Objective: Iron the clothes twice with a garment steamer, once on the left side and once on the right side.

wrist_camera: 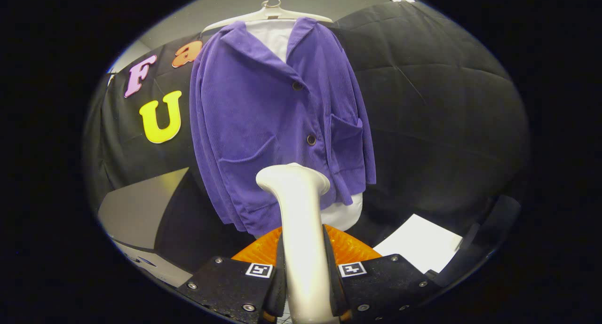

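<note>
Gripper view, claw: I am holding my claw (305, 277) clamped shut around the garment steamer (301, 230), both fingers pressing on its handle from either side.
Gripper view, garment steamer: its pale handle is rising straight up from between my fingers, and its flared head is sitting just ahead of the fingertips, close to the jacket's lower front; I cannot tell if it is touching the cloth.
Gripper view, purple jacket (277, 122): it is hanging beyond the steamer head on a white hanger (268, 13), buttoned, with two dark buttons and two patch pockets showing.
Gripper view, white garment (273, 37): it is showing at the jacket's collar and peeking out below its hem.
Gripper view, orange ribbed object (348, 248): it is lying just behind the steamer handle, right above my fingers.
Gripper view, white sheet (418, 241): it is lying to the right of my fingers.
</note>
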The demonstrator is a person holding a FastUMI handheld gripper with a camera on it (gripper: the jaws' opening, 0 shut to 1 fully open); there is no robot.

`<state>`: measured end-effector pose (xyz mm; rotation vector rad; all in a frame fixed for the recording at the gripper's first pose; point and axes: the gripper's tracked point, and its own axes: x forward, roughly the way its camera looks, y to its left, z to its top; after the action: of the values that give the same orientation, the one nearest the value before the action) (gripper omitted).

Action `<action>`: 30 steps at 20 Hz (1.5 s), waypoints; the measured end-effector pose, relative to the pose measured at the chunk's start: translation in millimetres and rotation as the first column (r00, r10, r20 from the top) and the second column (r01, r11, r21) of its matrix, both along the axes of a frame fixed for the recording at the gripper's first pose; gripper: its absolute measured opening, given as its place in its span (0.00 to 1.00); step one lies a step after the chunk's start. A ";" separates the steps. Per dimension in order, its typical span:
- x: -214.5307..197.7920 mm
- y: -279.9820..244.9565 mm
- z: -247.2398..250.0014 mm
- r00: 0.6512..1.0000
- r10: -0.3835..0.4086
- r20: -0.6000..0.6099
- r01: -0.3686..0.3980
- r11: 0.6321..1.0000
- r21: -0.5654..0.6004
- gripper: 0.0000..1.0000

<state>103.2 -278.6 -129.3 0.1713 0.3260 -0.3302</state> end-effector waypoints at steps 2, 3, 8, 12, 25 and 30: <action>-6.2 -12.3 26.9 0.999 0.007 0.040 -0.006 1.000 -0.020 0.36; -8.3 -17.2 42.0 0.998 0.010 0.065 -0.008 1.000 -0.023 0.37; -16.5 -37.8 109.1 0.982 0.029 0.186 -0.023 0.999 -0.035 0.36; -11.2 -54.3 149.1 0.966 0.042 0.255 -0.034 0.999 -0.035 0.36; 58.9 -89.7 247.8 0.887 0.013 0.462 -0.018 1.000 0.007 0.36; 86.7 -104.2 249.1 0.876 -0.002 0.482 -0.007 1.000 0.016 0.36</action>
<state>189.9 -382.9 119.9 0.2638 -0.1682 -0.2708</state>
